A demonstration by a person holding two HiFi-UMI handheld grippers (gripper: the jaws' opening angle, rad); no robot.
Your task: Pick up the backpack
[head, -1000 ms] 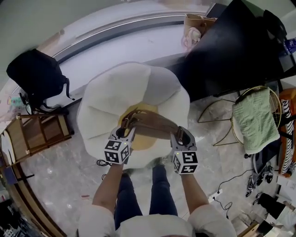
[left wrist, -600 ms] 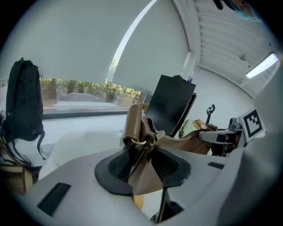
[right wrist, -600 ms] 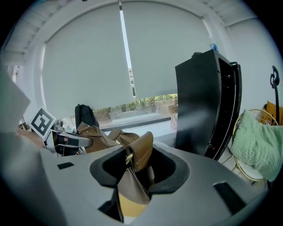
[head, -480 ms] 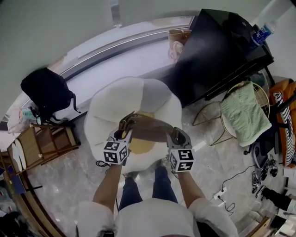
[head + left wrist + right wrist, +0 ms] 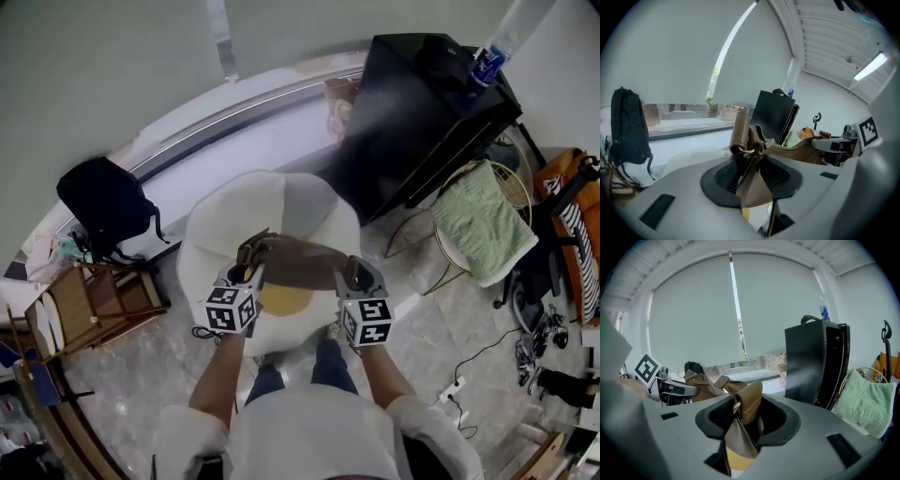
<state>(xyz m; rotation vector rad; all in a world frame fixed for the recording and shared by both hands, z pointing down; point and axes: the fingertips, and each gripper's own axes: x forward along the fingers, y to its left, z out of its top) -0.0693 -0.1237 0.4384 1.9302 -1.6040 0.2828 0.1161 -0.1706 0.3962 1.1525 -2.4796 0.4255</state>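
Observation:
A brown leather backpack [image 5: 302, 262] hangs between my two grippers above a white egg-shaped cushion [image 5: 230, 217] with a yellow middle. My left gripper [image 5: 247, 273] is shut on a brown strap [image 5: 740, 135] at the bag's left end. At the bag's right end, my right gripper [image 5: 352, 275] is shut on another brown strap [image 5: 750, 401]. In the left gripper view the bag's body [image 5: 799, 151] stretches across to the right gripper. The bag is clear of the cushion.
A black backpack [image 5: 105, 203] leans by the window ledge at the left, with a wooden rack [image 5: 94, 305] in front of it. A black cabinet [image 5: 417, 117] with a bottle [image 5: 487, 61] stands at the right. A green towel [image 5: 481, 220] drapes a wire basket. Cables [image 5: 461, 382] lie on the floor.
Both grippers have risen together with the brown backpack held between them. The cushion and floor now lie farther below.

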